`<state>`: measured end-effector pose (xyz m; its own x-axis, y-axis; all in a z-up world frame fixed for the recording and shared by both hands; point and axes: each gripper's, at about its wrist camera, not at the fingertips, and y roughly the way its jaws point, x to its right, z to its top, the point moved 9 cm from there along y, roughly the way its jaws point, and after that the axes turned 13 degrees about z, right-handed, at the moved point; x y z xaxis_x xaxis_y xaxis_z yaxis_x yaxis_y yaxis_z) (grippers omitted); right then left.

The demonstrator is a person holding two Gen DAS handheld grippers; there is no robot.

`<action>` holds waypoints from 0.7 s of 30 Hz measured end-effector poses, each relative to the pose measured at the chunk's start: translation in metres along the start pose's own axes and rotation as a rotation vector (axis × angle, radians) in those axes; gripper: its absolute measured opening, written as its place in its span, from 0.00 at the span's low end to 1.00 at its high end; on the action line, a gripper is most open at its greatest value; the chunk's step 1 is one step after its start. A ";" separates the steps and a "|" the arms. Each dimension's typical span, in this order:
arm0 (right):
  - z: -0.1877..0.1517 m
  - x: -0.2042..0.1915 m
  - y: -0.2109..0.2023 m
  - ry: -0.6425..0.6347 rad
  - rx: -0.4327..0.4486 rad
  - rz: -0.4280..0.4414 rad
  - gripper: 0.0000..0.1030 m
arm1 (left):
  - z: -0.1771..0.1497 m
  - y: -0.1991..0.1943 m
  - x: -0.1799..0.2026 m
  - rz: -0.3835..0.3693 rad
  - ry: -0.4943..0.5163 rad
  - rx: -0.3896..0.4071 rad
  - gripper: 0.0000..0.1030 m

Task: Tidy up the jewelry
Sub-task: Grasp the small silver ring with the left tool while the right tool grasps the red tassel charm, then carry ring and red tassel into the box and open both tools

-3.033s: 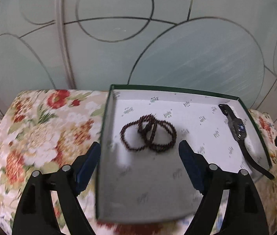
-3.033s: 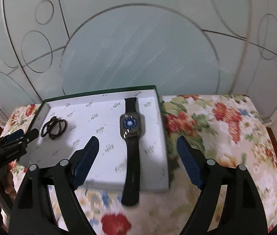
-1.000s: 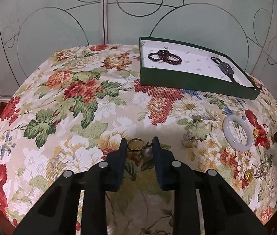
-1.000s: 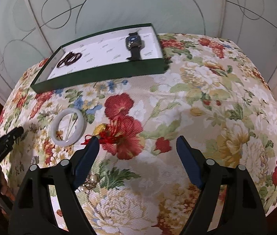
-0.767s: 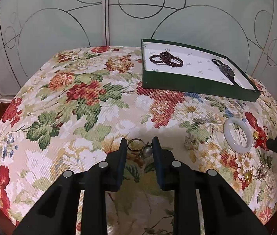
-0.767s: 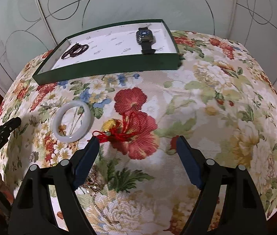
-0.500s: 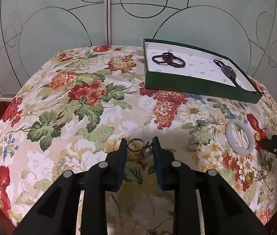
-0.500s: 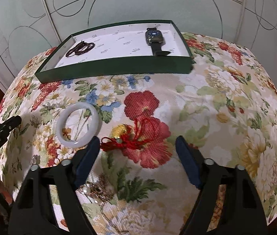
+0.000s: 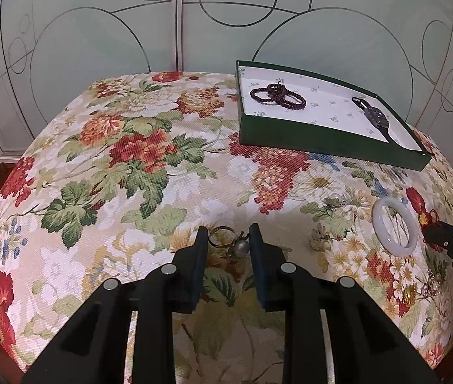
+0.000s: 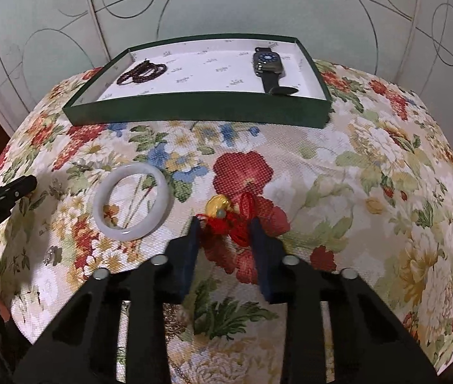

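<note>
A green tray (image 9: 322,136) (image 10: 194,108) at the back of the floral cushion holds a dark bead bracelet (image 9: 277,95) (image 10: 141,72) and a black smartwatch (image 9: 376,118) (image 10: 269,64). My left gripper (image 9: 228,240) is narrowed around a gold ring with a pearl (image 9: 231,243) that lies on the cushion. My right gripper (image 10: 224,228) is narrowed around a red cord charm with a gold bead (image 10: 229,214), also on the cushion. A white jade bangle (image 10: 132,201) (image 9: 394,225) lies to its left.
Small earrings and brooches (image 9: 322,233) lie on the cushion between the two grippers. More small pieces (image 10: 52,254) lie near the front edge. A frosted glass panel with circle lines (image 9: 194,16) stands behind the cushion.
My right gripper has dropped onto the red cord charm and its jaws have closed from wide open to narrow around it. My left gripper has hardly moved about the pearl ring.
</note>
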<state>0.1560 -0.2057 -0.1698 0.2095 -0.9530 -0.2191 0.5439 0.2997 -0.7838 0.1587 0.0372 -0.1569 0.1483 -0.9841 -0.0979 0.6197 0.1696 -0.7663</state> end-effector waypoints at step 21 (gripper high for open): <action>0.020 0.006 -0.028 0.045 0.080 0.034 0.09 | 0.013 -0.007 0.003 -0.020 -0.007 0.011 0.26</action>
<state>0.1582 -0.2186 -0.1378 0.1934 -0.9426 -0.2721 0.6006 0.3330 -0.7269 0.1645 0.0337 -0.1435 0.1412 -0.9869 -0.0775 0.6308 0.1500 -0.7613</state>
